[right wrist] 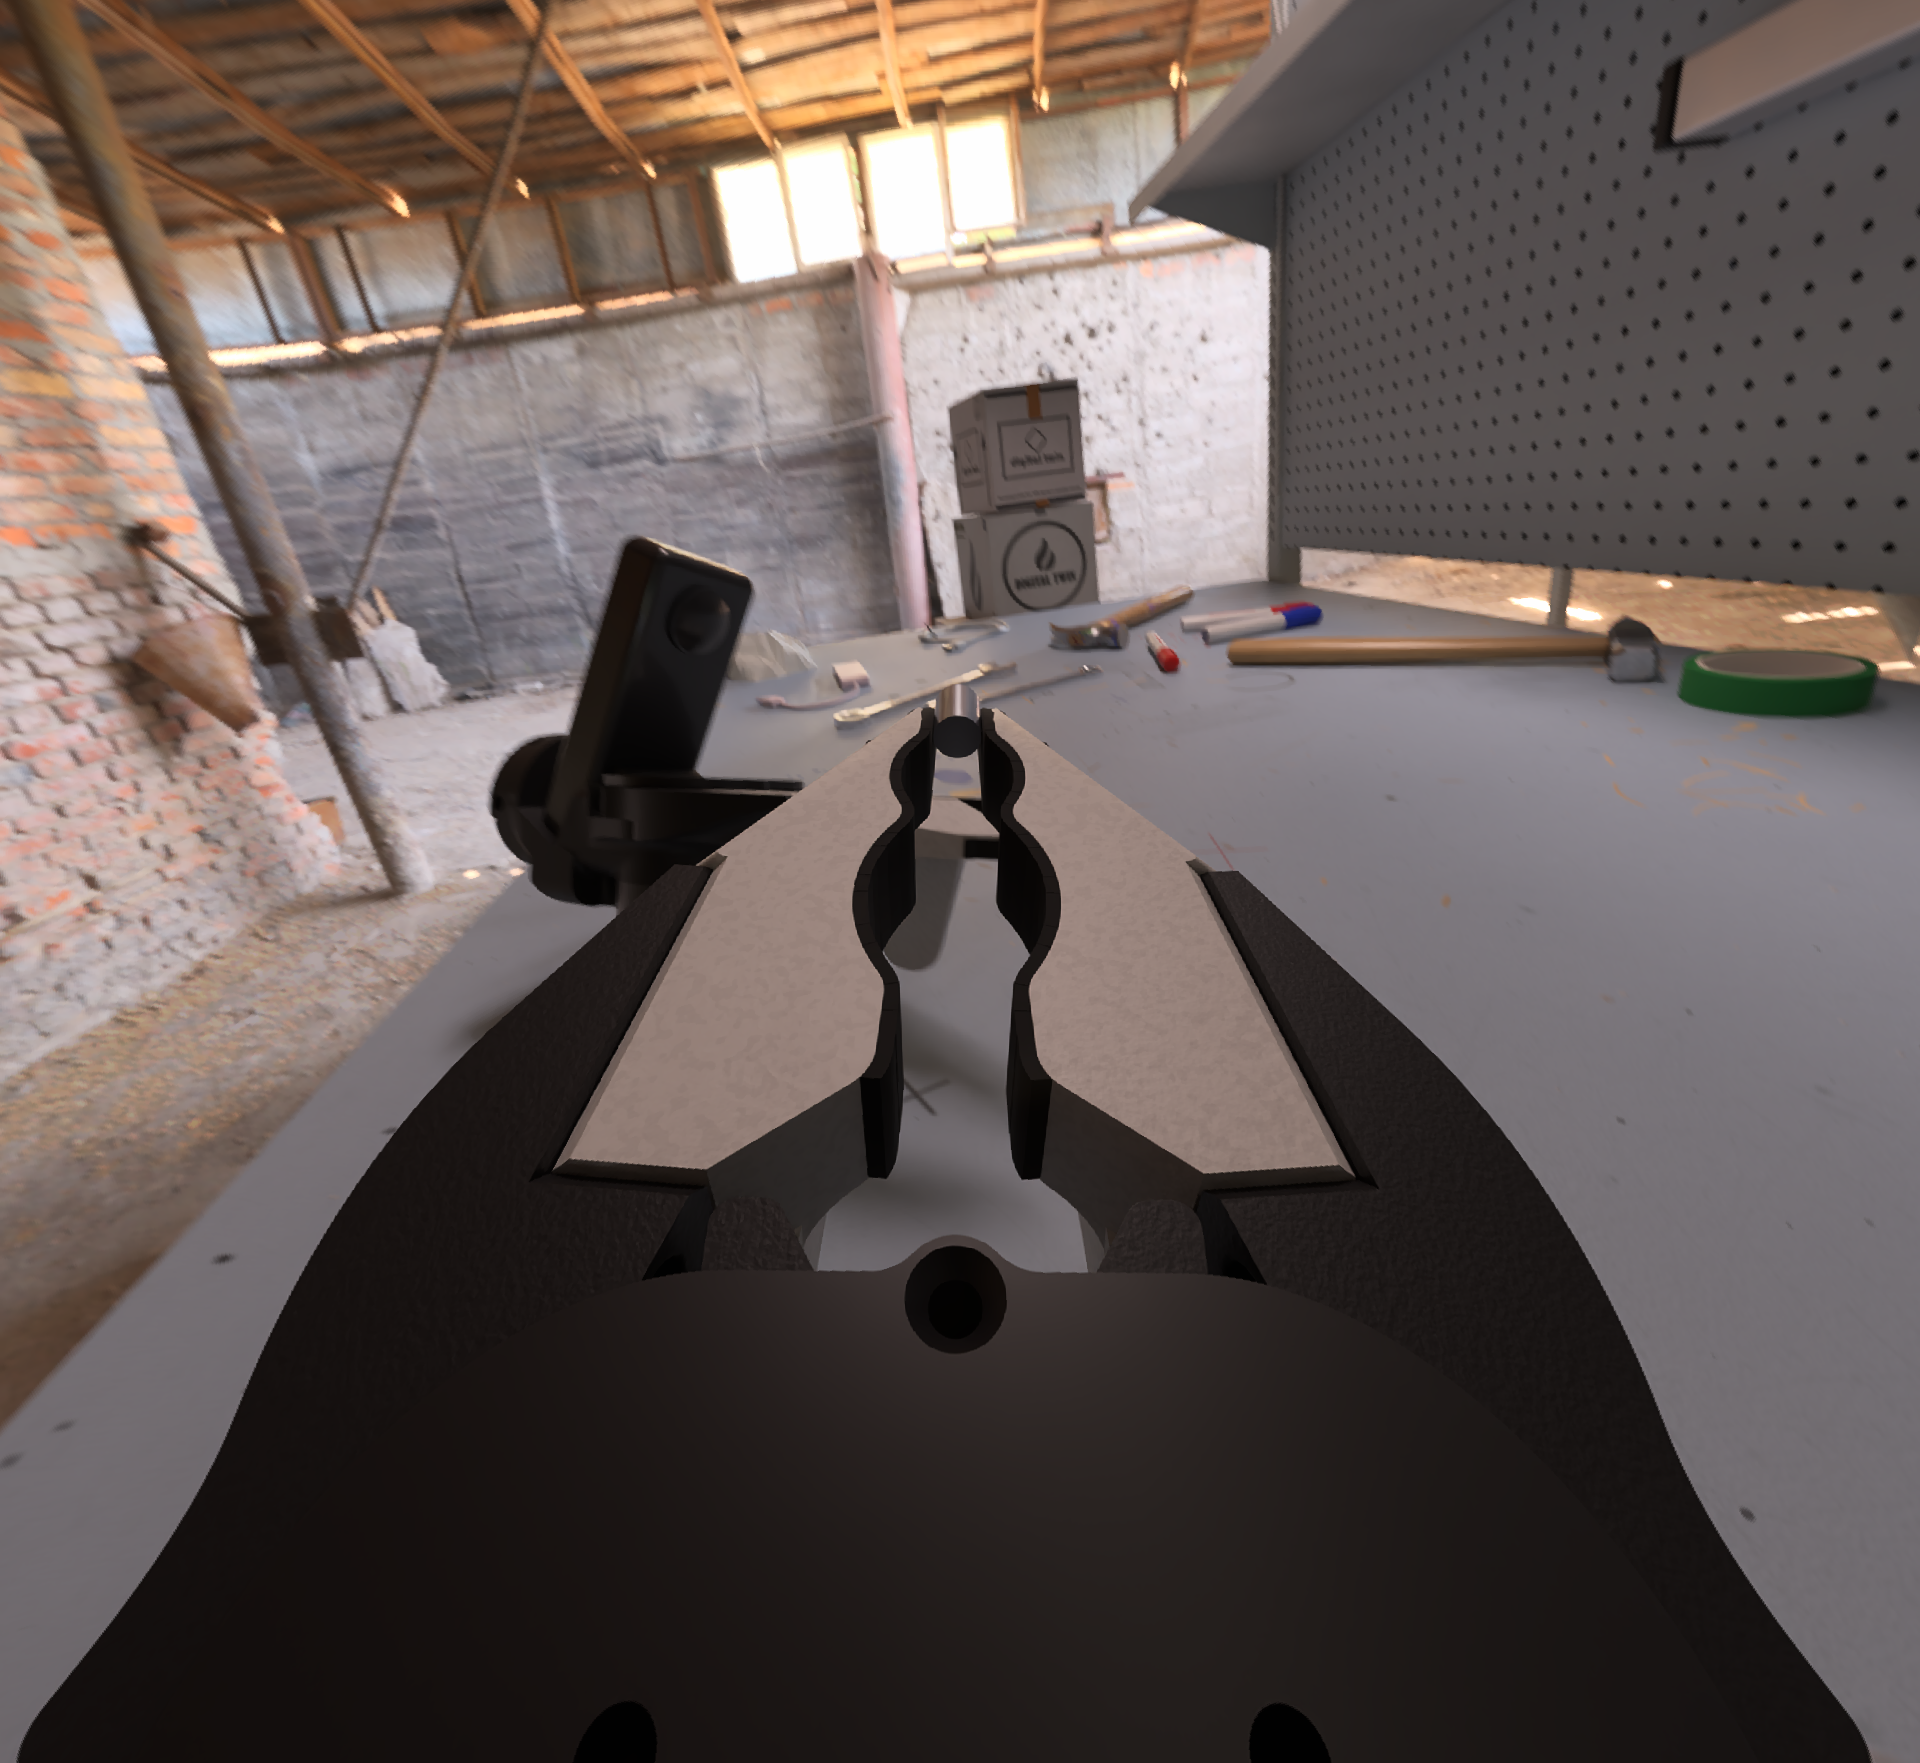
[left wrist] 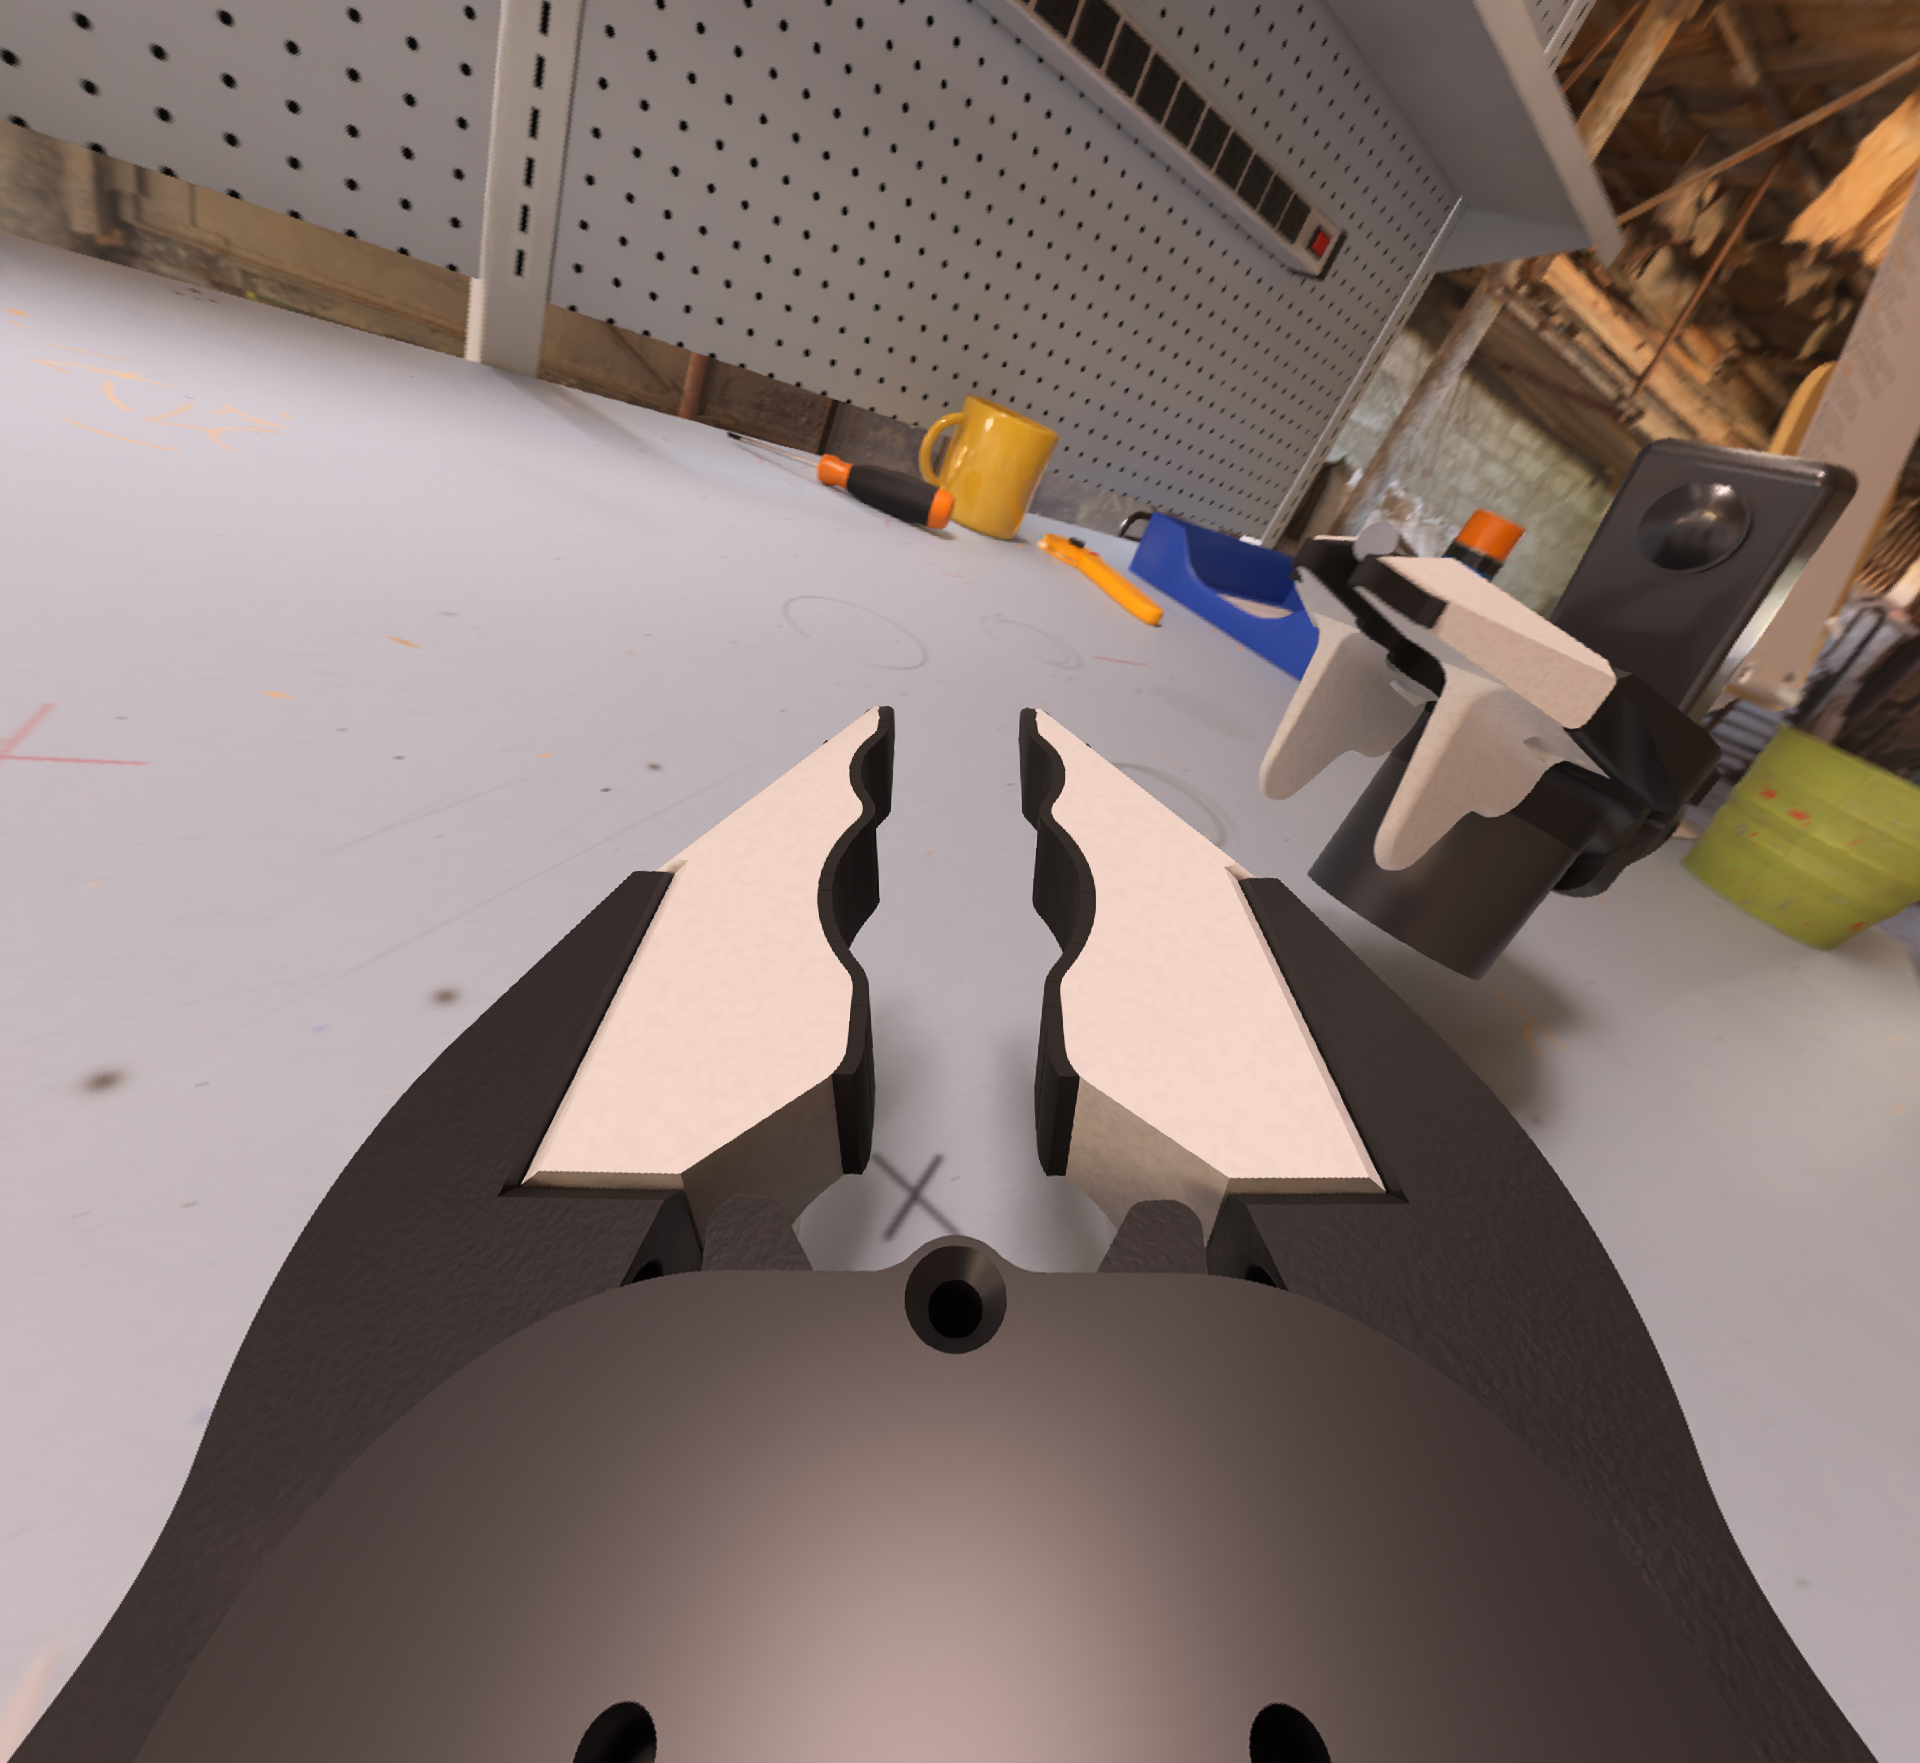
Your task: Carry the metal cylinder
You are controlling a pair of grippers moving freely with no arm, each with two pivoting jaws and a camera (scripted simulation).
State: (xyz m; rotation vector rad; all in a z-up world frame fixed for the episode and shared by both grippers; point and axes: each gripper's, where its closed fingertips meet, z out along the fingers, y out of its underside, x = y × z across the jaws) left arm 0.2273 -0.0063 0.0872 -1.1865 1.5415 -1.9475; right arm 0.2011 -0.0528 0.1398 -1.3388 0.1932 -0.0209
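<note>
1. The right gripper (right wrist: 958, 728) is clenched on the metal cylinder (right wrist: 957, 722), which is pinched at the very tips of its two fingers, at 12 o'clock from the gripper body in the right wrist view.
2. The metal cylinder's round end face points back toward the camera; it is short and silvery and is held above the grey tabletop (right wrist: 1455, 934).
3. The left gripper (left wrist: 954, 726) is released: its fingers stand apart with only bare tabletop showing between them.
4. In the left wrist view the right gripper appears at 2 o'clock, fingers pointing downward; a small grey rounded piece, possibly the cylinder, shows by it, too small to be sure.
5. In the right wrist view the left gripper's dark body sits at 10 o'clock, just beside the right gripper's left finger.
6. Beyond the cylinder, at 12 to 2 o'clock, lie wrenches (right wrist: 925, 697), markers (right wrist: 1262, 620), a wooden-handled hammer (right wrist: 1444, 650) and a green tape roll (right wrist: 1779, 683).
7. In the left wrist view a yellow mug (left wrist: 992, 464) and an orange-and-black screwdriver (left wrist: 888, 490) sit at 12 o'clock by the pegboard (left wrist: 831, 155), with a blue bin (left wrist: 1221, 586) at 1 o'clock.
</note>
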